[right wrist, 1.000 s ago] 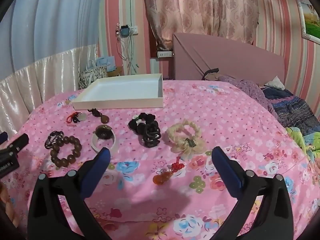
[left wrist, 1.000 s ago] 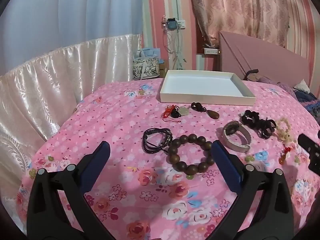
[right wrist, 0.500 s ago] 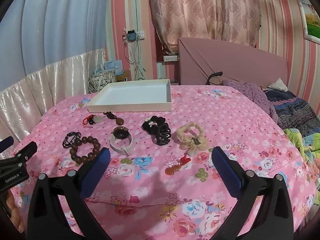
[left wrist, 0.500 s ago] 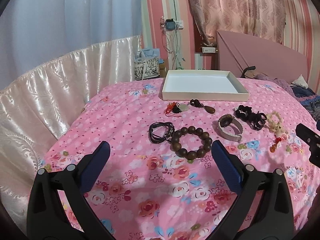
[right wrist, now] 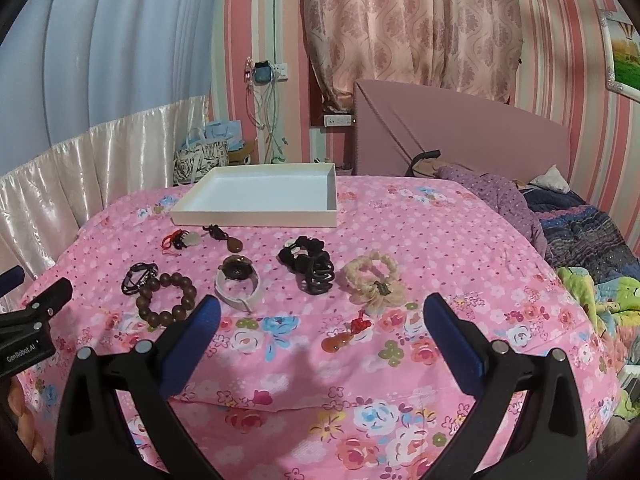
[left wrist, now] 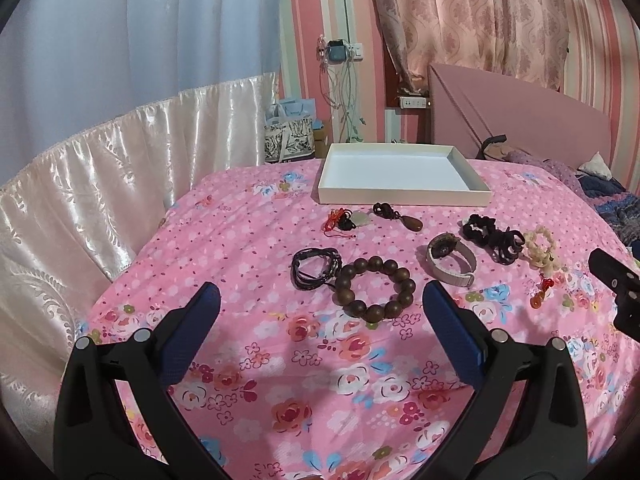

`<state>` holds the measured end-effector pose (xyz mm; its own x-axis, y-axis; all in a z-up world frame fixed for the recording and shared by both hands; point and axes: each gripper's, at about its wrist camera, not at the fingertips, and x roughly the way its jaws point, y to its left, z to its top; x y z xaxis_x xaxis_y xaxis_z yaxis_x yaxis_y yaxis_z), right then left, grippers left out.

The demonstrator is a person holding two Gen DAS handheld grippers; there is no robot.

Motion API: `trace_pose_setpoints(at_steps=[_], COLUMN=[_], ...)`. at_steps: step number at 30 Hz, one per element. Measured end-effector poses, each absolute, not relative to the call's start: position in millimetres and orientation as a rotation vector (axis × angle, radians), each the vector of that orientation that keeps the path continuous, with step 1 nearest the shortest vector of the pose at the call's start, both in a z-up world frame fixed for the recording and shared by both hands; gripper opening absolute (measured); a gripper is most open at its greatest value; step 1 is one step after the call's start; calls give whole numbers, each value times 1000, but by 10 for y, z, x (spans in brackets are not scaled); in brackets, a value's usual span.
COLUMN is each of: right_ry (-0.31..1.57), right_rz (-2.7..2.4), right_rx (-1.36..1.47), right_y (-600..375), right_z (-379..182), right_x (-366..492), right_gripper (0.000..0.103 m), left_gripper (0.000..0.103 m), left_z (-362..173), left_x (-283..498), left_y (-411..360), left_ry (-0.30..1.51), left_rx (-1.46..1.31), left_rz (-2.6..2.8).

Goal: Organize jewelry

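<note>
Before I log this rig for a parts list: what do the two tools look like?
Both match: the left tool and right tool have black plastic arms with silver rivets and blue textured pads. The left one's body carries white "GenRobot.AI" lettering.

Striped wall (right wrist: 568, 60), curtain (right wrist: 408, 28) (perhaps covering window).

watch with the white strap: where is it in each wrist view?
Left wrist: watch right of centre, just beyond the right fingertip, right of the brown bead bracelet.
Right wrist: watch left of centre, just beyond the left fingertip, again right of the bead bracelet.
Shared landmark: white tray behind the jewelry in both.
</note>
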<state>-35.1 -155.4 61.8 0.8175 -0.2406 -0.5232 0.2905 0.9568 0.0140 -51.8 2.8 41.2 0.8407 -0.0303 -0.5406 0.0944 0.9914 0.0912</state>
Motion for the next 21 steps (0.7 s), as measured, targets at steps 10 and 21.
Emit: trace_pose_setpoints(at_steps=[10,21], right_ry=[553,558], right_rz=[-279,-280], right_rx=[84,53], right_y=[-1532,-1441], right_z=[596,604], right_x=[-318,-246], right_gripper=[101,101], left_gripper=[100,100], left_z=[416,391], left_x=[-521,-498], left_y=[20,109], left_ry=[563,580], left_rx=[122,99], left_rz=[-52,-54])
